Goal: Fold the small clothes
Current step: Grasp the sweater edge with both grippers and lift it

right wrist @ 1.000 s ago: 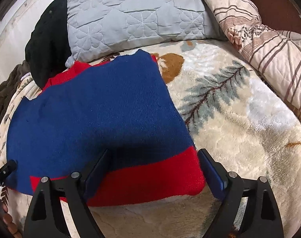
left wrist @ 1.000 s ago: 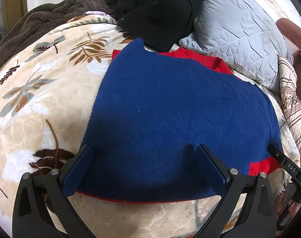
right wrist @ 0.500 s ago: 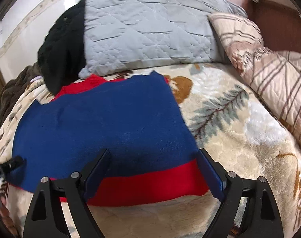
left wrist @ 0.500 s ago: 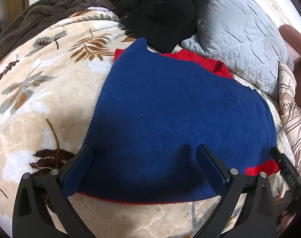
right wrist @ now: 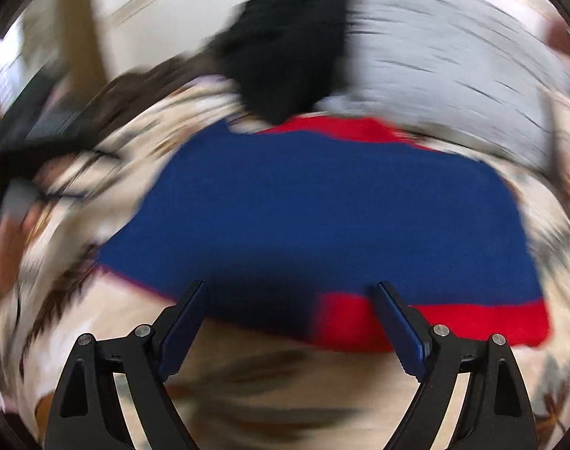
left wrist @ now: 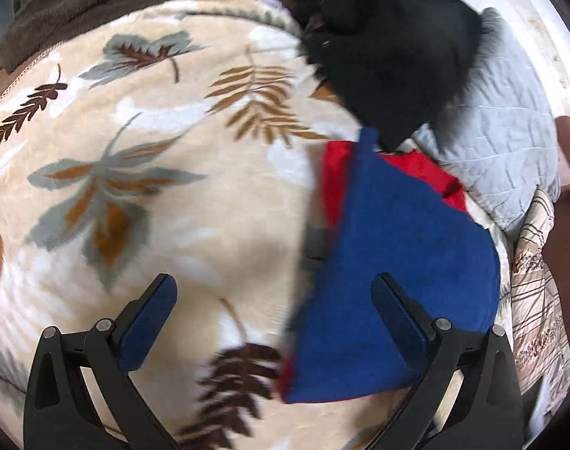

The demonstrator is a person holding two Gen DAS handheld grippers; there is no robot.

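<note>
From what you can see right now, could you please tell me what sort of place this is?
Most likely a bedroom: a plush cream blanket with a leaf print covers a bed, with a grey quilted pillow at its head.

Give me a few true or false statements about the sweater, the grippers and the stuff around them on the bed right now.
1. The left gripper is shut on the sweater. False: its jaws are open and hold nothing.
2. The blue and red sweater lies on the leaf-print blanket. True.
3. The right gripper is open. True.
4. The black garment lies on top of the sweater's middle. False: it sits beyond the sweater's far edge, against the gray quilted pillow.
</note>
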